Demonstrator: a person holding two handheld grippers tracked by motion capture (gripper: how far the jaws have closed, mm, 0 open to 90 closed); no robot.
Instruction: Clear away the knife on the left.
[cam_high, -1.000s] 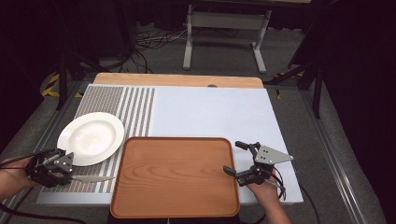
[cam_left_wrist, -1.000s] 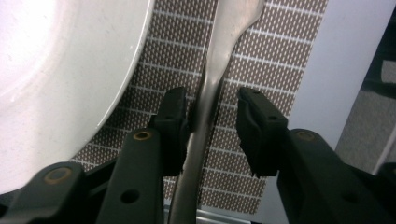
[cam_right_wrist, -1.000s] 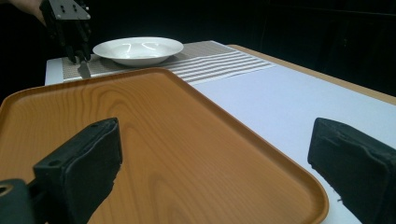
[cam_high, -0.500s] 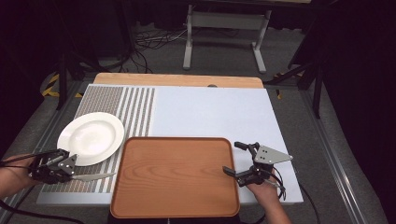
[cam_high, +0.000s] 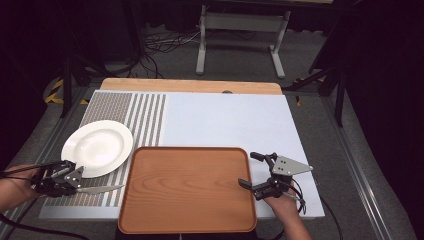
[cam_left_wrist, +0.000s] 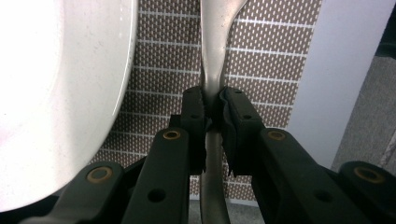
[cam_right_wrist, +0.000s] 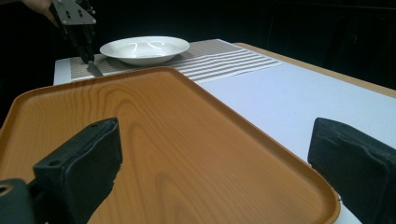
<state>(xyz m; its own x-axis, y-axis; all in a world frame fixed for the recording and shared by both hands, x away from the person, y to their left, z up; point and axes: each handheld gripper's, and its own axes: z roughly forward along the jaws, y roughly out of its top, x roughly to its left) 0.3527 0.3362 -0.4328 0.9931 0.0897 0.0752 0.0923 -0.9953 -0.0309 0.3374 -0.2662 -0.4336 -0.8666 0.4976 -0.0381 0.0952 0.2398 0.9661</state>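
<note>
A silver table knife (cam_high: 100, 189) lies flat over the patterned placemat (cam_high: 107, 107), between the white plate (cam_high: 97, 147) and the wooden tray (cam_high: 190, 190). My left gripper (cam_high: 77, 185) is shut on its handle (cam_left_wrist: 212, 60), with the plate (cam_left_wrist: 60, 93) close beside the jaws. The left gripper (cam_left_wrist: 212, 105) pinches the narrow part of the handle. My right gripper (cam_high: 247, 169) stands open at the tray's right edge. In the right gripper view its jaws (cam_right_wrist: 215, 149) straddle the tray's (cam_right_wrist: 163, 116) rim with nothing between them. Farther off there are the plate (cam_right_wrist: 140, 49) and the knife's tip (cam_right_wrist: 95, 70).
A white mat (cam_high: 225, 120) covers the table behind and right of the tray. A bare wooden strip (cam_high: 190, 86) runs along the far edge. Cables and a metal stand's legs (cam_high: 240, 22) lie on the floor beyond.
</note>
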